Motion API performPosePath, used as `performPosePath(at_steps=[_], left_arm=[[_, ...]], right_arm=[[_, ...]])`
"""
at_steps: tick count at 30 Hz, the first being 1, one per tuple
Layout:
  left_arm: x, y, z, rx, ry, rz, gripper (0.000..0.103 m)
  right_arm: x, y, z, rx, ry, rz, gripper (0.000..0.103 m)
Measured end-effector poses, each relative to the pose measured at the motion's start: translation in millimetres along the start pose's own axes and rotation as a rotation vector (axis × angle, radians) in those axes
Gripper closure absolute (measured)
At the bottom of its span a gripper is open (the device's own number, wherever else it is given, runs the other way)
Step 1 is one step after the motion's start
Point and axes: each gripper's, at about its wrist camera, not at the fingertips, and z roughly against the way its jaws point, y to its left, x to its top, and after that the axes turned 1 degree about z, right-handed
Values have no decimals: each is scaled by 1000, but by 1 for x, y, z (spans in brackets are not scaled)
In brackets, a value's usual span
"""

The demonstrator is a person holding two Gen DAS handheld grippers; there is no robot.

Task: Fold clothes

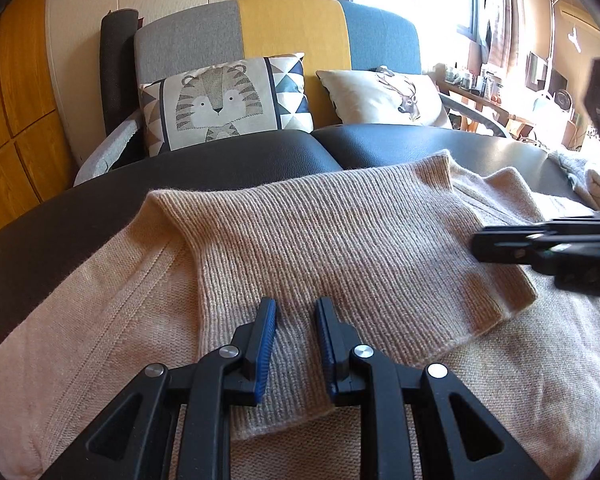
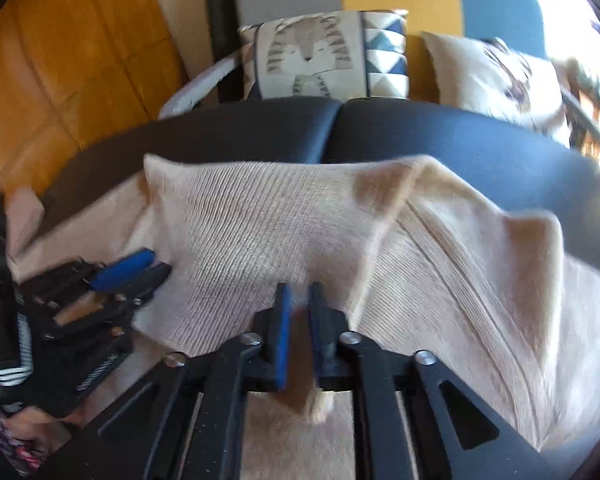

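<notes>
Beige sweater (image 1: 340,240) on black seat (image 1: 380,148)

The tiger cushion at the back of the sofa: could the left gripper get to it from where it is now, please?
Probably yes. The left gripper is down on the folded beige sweater, and only bare black seat lies between that and the tiger cushion. Nothing blocks the way, though it is a long forward reach.

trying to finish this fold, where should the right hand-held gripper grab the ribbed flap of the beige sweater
Probably the ribbed flap's near right corner, coming in from the right. That hem edge lies loose on top of the sweater body, so a low finger could slide under it. The left hand-held gripper sits over the near middle.
</notes>
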Motion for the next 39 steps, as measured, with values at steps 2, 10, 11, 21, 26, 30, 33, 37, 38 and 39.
performPosePath(at_steps=[2, 10, 11, 21, 26, 30, 33, 37, 38, 39], left_arm=[[0, 0, 0, 2, 0, -1, 82], [1, -1, 0, 8, 0, -7, 82], [0, -1, 0, 8, 0, -7, 82], [0, -1, 0, 2, -1, -1, 82], [0, -1, -1, 5, 0, -5, 82], [0, -4, 0, 22, -2, -19, 82], [0, -6, 1, 35, -3, -30, 82], [-2, -6, 1, 35, -3, -30, 82], [-2, -6, 1, 33, -3, -29, 82], [-2, -6, 1, 31, -3, -27, 82]], right_arm=[[-6, -17, 12, -32, 0, -44, 69], [-29, -97, 59, -141, -14, -157, 69], [-33, -108, 65, -156, -12, -178, 69], [-71, -229, 122, -335, -33, -443, 69], [-91, -283, 147, -392, -75, -584, 69], [-109, -332, 163, -422, -124, -726, 69], [-121, -368, 173, -398, -180, -845, 69], [-130, -405, 184, -368, -249, -979, 68], [-130, -411, 184, -361, -259, -996, 68], [-131, -416, 185, -352, -273, -1017, 68]])
